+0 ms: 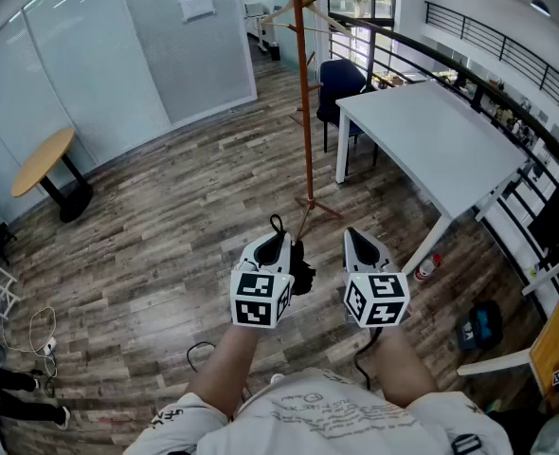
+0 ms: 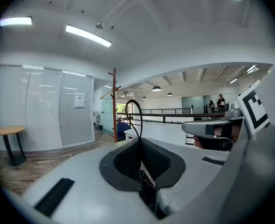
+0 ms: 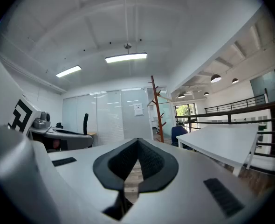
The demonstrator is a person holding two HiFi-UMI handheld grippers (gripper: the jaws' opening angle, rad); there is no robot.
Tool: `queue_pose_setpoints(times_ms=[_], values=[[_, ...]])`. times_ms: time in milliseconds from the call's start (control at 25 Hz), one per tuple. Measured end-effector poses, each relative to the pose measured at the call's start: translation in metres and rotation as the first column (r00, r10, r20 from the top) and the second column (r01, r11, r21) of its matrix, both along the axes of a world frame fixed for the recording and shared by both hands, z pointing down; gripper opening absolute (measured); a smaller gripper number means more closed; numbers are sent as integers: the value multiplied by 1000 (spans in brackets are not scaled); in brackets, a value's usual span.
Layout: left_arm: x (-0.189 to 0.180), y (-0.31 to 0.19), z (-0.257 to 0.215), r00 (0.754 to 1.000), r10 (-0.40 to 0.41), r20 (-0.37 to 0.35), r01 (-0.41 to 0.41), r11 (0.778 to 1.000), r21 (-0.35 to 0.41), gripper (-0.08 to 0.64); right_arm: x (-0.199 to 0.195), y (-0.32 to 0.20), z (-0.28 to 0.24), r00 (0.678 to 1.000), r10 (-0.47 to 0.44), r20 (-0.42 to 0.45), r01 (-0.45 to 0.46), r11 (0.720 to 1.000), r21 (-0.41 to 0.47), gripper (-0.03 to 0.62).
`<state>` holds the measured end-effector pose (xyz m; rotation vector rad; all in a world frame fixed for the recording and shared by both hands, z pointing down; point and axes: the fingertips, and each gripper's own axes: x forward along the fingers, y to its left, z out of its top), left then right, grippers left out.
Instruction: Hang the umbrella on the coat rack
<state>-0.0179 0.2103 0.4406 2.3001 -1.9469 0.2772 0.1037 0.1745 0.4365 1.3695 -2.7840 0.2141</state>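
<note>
We have our left gripper (image 1: 278, 245) clenched on the folded black umbrella (image 1: 301, 275). Its dark body bulges out just to the right of the jaws, between the two grippers, and its thin wrist loop (image 2: 140, 125) stands up past the jaw tips. The umbrella is compact and matt black; most of it is hidden behind the gripper, so we cannot make out its handle. Our right gripper (image 1: 360, 240) sits just beside it, jaws pressed together at the tips with nothing between them. Beyond both, well apart across the wood floor (image 1: 166, 226), stands the slim brown coat rack (image 1: 306, 112), its top cut off, next to a white table (image 1: 431, 131)
</note>
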Motion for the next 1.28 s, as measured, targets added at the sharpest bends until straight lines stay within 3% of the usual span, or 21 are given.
queue_pose_setpoints(times_ms=[560, 1040, 1280], values=[[-27, -9, -1, 1000, 14, -19, -14, 1000, 9, 6, -27, -12, 1, 998, 24, 51, -21, 999, -46, 0], [-79, -13, 9, 995, 96, -26, -96, 995, 8, 6, -88, -11, 20, 998, 63, 3, -63, 996, -60, 0], [-92, -28, 21, 993, 113, -36, -114, 993, -9, 6, -94, -22, 31, 996, 94, 0, -94, 993, -75, 0]])
